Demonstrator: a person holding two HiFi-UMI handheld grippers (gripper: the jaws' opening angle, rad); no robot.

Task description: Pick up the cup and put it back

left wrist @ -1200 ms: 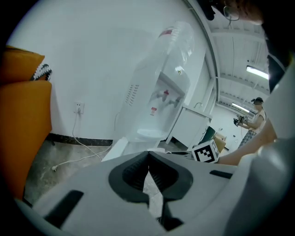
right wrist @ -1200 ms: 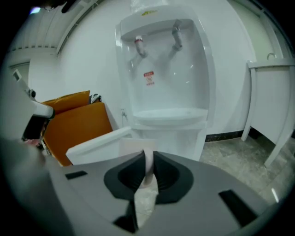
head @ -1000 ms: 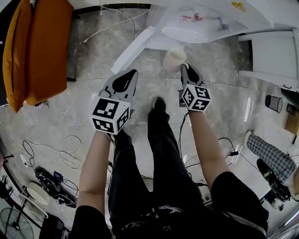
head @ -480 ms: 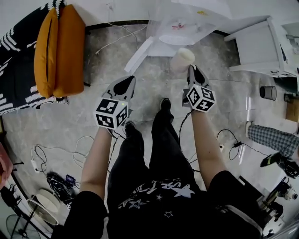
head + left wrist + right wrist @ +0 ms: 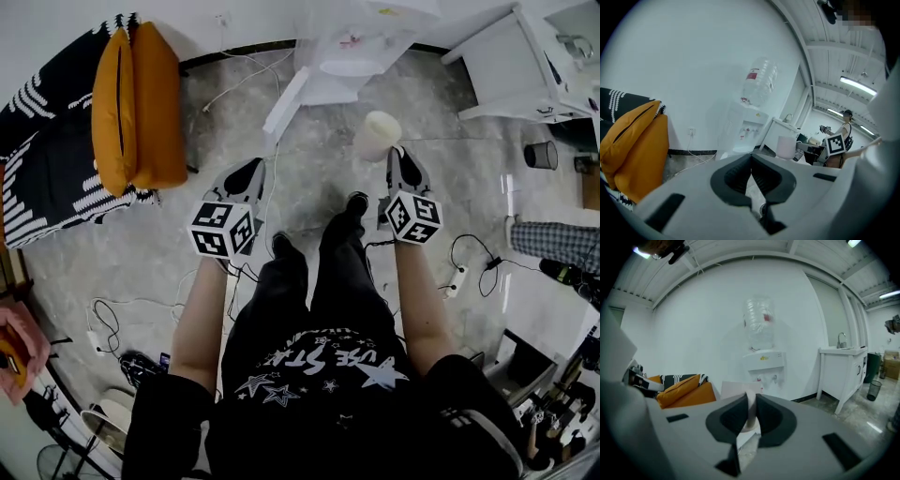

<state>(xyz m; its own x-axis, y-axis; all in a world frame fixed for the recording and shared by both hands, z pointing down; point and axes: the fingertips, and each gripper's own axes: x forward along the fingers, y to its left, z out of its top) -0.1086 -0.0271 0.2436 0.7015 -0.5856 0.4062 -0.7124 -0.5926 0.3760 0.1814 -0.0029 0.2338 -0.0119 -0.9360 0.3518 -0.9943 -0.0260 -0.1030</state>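
In front of the water dispenser [image 5: 349, 42] and above the marbled floor [image 5: 159, 253], the cup [image 5: 377, 134] hangs in the air. The right gripper [image 5: 397, 153] has its jaws clamped on the cup's wall. The head view shows the cup on the dispenser side of that gripper and clear of the floor, but it cuts the dispenser off at the top edge. Only the two gripper views take in the clear bottle [image 5: 759, 326] standing on top of it. The right gripper view shows just a thin pale strip of the cup between the dark pads, and the jaws hide the rest. The left gripper view shows the cup's whole side, just right of the dispenser. The left gripper [image 5: 248, 169] sits farther from the dispenser than the cup does, its jaws pressed together with nothing between them. An orange cushion [image 5: 136, 108] lies left of the dispenser and a white cabinet [image 5: 511, 66] stands to its right. Which way the cup's mouth tilts is hard to make out.
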